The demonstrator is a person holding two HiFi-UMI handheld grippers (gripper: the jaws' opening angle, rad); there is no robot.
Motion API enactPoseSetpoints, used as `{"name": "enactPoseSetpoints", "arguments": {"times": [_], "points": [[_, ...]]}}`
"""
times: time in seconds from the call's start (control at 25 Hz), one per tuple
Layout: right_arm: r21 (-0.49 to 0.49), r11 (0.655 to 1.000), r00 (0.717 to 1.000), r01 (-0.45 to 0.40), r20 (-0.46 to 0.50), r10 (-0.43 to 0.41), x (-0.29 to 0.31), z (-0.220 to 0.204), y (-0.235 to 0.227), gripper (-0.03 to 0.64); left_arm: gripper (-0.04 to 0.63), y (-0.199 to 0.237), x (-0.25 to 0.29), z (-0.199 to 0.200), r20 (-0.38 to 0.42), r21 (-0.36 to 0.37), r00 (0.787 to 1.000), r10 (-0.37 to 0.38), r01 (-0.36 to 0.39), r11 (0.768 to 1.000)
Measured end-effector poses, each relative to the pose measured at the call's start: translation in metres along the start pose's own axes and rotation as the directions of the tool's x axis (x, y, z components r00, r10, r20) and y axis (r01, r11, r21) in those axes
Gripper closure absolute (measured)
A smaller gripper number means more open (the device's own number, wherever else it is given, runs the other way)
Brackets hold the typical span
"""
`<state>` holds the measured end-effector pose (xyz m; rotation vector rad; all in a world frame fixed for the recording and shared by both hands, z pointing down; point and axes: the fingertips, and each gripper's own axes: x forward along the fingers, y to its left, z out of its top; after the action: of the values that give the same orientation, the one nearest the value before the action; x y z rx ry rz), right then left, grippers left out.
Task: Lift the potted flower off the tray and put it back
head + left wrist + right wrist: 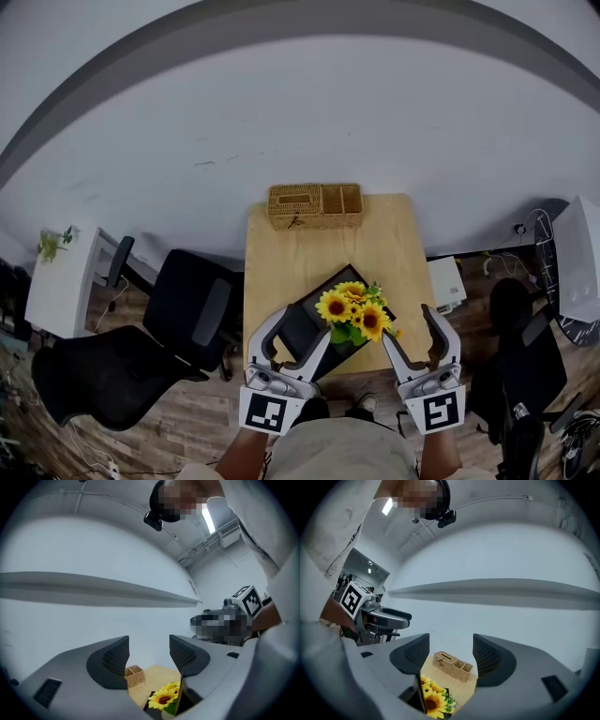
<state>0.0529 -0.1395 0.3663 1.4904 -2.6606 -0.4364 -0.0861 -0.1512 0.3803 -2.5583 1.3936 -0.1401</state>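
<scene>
Left gripper (298, 335), lower left of centre: jaws spread, nothing held.
Potted flower (354, 314), lower centre: standing on black tray (328, 284), between both grippers.
Right gripper (410, 330), lower right: jaws spread, empty.
Handling: grip the pot low, beneath the blooms; lift level.

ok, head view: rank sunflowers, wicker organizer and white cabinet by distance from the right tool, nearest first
1. Potted sunflowers, just left of the right tool.
2. Wicker organizer, at the far edge of the table.
3. White cabinet, far left, off the table.
</scene>
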Motion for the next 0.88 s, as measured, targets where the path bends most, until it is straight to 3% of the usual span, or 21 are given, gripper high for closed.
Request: {"name": "enactPoseSetpoints", "arguments": {"times": [0.24,0.88], "points": [[-0.014,1.000,1.000,-0.003,-0.002,0.003,-0.0007,-0.0001,0.0001,0.328,0.327,0.0018,-0.0006,0.0081,0.037,0.019,0.999,0.008,-0.009,1.000],[-0.005,1.000,1.000,-0.005,-0.010,0.005,0.0022,-0.0058,0.0042,0.328,0.327,-0.0039,-0.0011,0.0007,0.003,0.001,1.000,-0.007,0.007,1.000]]}}
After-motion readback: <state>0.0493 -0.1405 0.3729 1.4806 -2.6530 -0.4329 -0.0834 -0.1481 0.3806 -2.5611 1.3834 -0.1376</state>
